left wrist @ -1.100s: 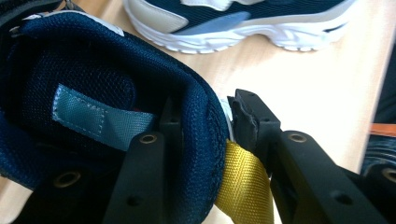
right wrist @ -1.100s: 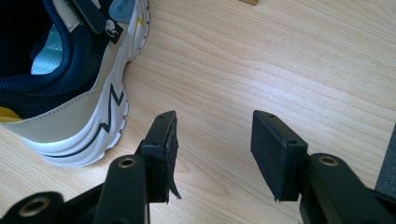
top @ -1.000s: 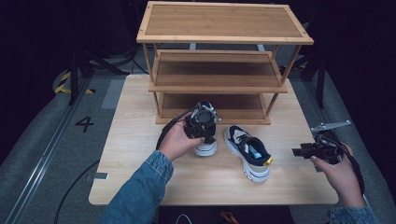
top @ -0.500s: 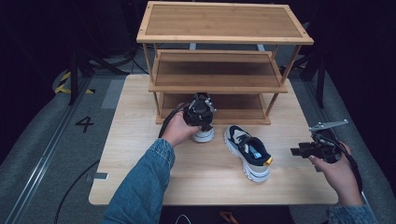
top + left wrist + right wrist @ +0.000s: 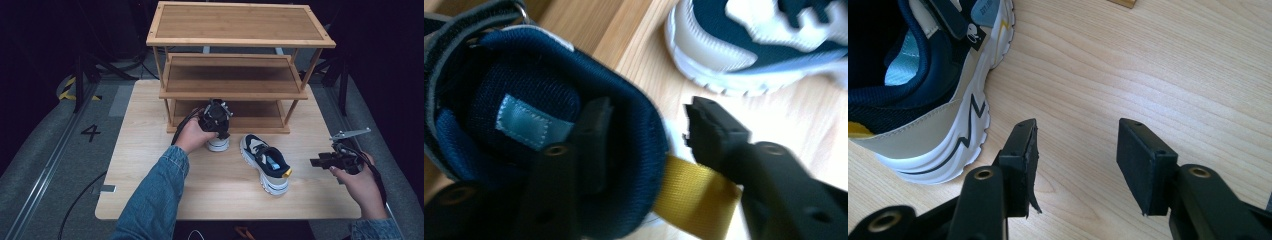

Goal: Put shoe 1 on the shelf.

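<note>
My left gripper stood over the first shoe at the rack's bottom shelf, toward the table's far edge. Its jaws had just been opening: one inside the heel collar, one outside, seemingly off the fabric, though the view blurred. The second shoe lay mid-table. My right gripper hovered near the right edge, jaws apart and empty.
</note>
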Demonstrator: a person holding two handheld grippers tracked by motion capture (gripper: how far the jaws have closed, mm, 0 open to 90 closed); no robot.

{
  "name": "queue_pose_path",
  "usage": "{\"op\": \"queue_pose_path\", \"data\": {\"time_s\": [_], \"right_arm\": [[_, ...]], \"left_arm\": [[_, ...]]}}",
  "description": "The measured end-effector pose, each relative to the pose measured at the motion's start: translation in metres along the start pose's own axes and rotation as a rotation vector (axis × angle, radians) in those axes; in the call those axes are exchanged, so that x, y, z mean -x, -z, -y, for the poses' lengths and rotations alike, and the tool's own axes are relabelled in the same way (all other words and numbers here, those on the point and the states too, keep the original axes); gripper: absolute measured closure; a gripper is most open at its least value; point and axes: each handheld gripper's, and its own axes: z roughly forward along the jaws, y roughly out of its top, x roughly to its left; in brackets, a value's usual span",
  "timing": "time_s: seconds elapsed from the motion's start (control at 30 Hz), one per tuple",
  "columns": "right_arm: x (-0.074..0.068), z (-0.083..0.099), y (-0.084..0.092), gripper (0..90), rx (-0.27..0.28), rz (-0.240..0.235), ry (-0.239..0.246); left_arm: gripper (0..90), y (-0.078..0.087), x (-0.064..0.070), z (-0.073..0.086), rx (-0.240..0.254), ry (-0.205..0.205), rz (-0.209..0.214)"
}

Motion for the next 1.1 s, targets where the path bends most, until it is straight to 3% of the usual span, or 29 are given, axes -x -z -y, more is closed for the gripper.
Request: {"op": "queue_pose_path", "data": {"time_s": [0.1,0.13,0.27,0.37,0.53,0.67,0.73,0.83,1.1], "right_arm": [[-0.001,-0.002,-0.001,51.9,-0.001,-0.006,0.006],[-0.002,-0.003,-0.001,51.8,-0.002,-0.007,0.006],[-0.004,-0.007,-0.005,51.8,-0.005,-0.014,0.016],[-0.005,-0.009,-0.007,51.8,-0.005,-0.015,0.021],[-0.009,-0.016,-0.011,51.8,-0.006,-0.027,0.039],[-0.011,-0.019,-0.013,51.8,-0.005,-0.03,0.048],[-0.012,-0.021,-0.015,51.9,-0.01,-0.034,0.052],[-0.013,-0.022,-0.015,51.8,-0.011,-0.037,0.056],[-0.013,-0.022,-0.015,51.9,-0.008,-0.034,0.055]], "left_arm": [[47.6,0.009,0.006,0.001,0.026,-0.009,-0.031],[47.6,0.015,0.009,0.002,0.043,-0.008,-0.053],[47.5,0.035,0.021,0.008,0.126,0.015,-0.073],[48.5,0.046,0.028,0.012,0.148,0.033,-0.064],[50.2,0.06,0.042,0.023,0.178,0.062,-0.092],[52.3,0.053,0.051,0.032,0.142,0.092,-0.057],[52.3,0.045,0.054,0.035,0.106,0.082,-0.074],[53.9,0.04,0.055,0.038,0.1,0.098,-0.086],[68.1,0.022,0.045,0.05,0.091,0.219,-0.113]]}}
